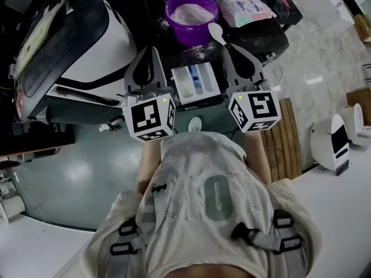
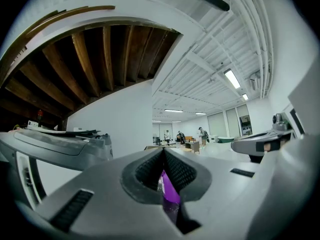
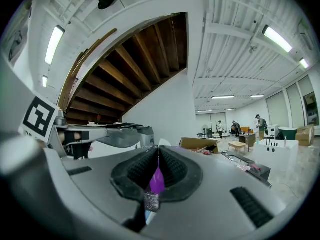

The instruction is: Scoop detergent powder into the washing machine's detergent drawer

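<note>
Detergent powder [image 1: 190,13], white and fine, fills a round purple plastic tub [image 1: 174,2] on the dark worktop [image 1: 255,36], ahead of both tools and roughly midway between their tips. A white plastic scoop [image 1: 217,32] with an oval bowl lies just off the tip of the right tool [image 1: 229,46], beside the tub's wall. Loose grains dust the worktop around it.

The left tool [image 1: 152,51] points forward with its ribbed black pads pressed together on nothing. The right tool's jaws are likewise closed and empty. In each tool's own view only a purple sliver shows through the slit.

Between the two tools sits the detergent drawer [image 1: 211,83], a rectangular white tray with a blue-tinted compartment, pulled out. Beyond the right tool, past the tub, lies a soft pink pouch [image 1: 243,6]. Out to the left tool's far side bulks a rounded, glossy white-and-black appliance [image 1: 87,45], possibly part of the washer.
</note>
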Available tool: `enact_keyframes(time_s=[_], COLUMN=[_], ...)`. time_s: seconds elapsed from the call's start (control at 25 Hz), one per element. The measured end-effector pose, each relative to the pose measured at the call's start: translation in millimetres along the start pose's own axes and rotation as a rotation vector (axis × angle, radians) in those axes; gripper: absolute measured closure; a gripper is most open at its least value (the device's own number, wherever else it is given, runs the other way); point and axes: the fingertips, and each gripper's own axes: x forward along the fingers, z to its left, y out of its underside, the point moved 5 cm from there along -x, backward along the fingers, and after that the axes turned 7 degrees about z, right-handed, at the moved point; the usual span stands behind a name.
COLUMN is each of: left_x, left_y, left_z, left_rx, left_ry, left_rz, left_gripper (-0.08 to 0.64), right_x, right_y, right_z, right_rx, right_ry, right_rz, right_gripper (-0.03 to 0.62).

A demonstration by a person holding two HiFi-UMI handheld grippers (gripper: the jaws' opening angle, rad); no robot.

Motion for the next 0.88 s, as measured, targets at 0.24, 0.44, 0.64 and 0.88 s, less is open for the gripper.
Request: enact_keyframes(time_s=[0.24,0.44,0.64,0.88], left_x=[2.6,3.3,4.3,5.3], left_y=[0.5,-0.1,1.2,2.9], left_z=[0.1,0.7,1.5,8.6], left_rx=[0.003,0.004,0.003,-0.003], left_ry=[0.006,0.01,0.008,-0.001], left_rz=[0.002,0.002,0.005,0.009], left_gripper=[0.54,0.54,0.54,0.54], right_x=[2.0,2.9,4.8,8.8], right_y=[1.8,1.5,0.9,0.2], right_z=[-1.6,-1.0,-0.2,1.7], right_rx=[0.006,0.01,0.007,0.011], right_ry=[0.003,0.004,-0.003,-0.004], right_rz=[0.008,0.012,0.012,0.012], right_gripper=[0.581,0.581,0.58,0.581])
